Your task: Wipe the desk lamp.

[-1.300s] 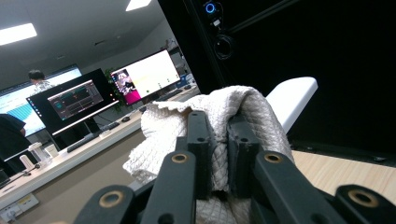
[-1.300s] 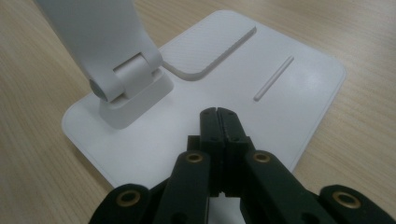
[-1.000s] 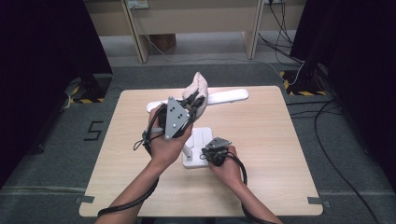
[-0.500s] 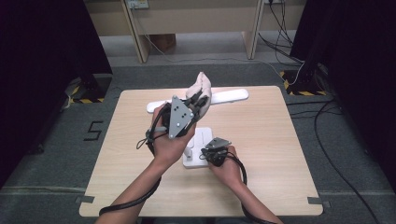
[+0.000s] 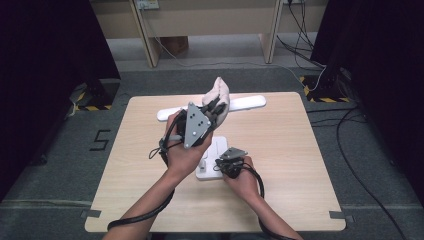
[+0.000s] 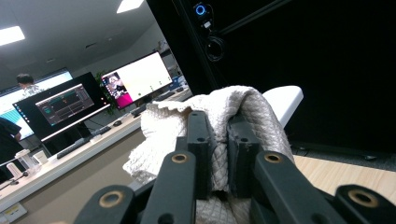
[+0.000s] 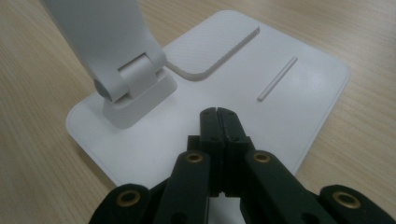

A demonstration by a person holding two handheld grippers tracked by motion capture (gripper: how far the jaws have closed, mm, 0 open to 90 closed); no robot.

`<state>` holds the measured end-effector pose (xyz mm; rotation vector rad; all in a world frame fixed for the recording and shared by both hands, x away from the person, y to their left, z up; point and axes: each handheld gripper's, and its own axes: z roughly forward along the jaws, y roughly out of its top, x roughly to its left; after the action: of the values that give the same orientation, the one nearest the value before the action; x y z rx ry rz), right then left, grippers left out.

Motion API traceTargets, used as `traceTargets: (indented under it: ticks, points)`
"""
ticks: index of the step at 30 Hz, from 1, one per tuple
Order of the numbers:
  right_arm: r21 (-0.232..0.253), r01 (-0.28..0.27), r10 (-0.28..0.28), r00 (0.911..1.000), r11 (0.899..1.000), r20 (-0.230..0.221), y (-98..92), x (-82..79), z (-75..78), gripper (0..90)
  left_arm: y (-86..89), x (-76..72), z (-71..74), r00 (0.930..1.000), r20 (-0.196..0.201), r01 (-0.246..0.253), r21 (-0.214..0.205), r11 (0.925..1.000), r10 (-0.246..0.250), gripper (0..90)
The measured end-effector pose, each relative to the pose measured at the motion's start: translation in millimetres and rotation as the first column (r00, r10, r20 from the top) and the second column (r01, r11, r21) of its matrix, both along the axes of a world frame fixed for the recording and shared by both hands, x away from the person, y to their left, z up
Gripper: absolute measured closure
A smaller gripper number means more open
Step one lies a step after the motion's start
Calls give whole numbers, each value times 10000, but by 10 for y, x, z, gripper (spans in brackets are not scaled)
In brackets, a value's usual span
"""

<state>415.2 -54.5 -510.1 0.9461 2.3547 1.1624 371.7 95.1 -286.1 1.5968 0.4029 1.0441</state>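
the left claw [image 5: 216,107] is clamped on a bunched, quilted white cloth [image 5: 218,95], held up off the worktop [image 5: 300,165] and pressed against the long white head of a desk lamp [image 5: 245,103], so the work in hand looks like wiping the lamp. in the left gripper view the cloth [image 6: 219,112] fills the narrow gap between the two black jaws and drapes over them, with the lamp head [image 6: 282,100] just behind it. the right claw [image 7: 217,122] has its jaws fully together with nothing between them, its tip down on the flat white lamp base [image 7: 299,70] near the hinge [image 7: 128,81], apparently to steady it; in the high view it sits at the near end of the base [image 5: 212,155]

risks, as a judgement: the lamp stands on a hinged arm, so a hard push with the cloth could fold the arm or swing the head away. if the right claw slips on the smooth base, the whole lamp may slide or tip on the worktop. the cloth is only pinched at a fold, so dragging it along the head could pull it out of the jaws

count: one cloth, one lamp with one base and one head, two claws, one worktop
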Motion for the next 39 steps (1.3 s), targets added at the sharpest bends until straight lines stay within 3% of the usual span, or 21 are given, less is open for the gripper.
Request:
traceTargets:
  ticks: [39]
  points:
    - [34,30,-30,10000,10000,13,1,-5,-4,900,-176,3,-9,9995,52,316,199,9993,-317,819]
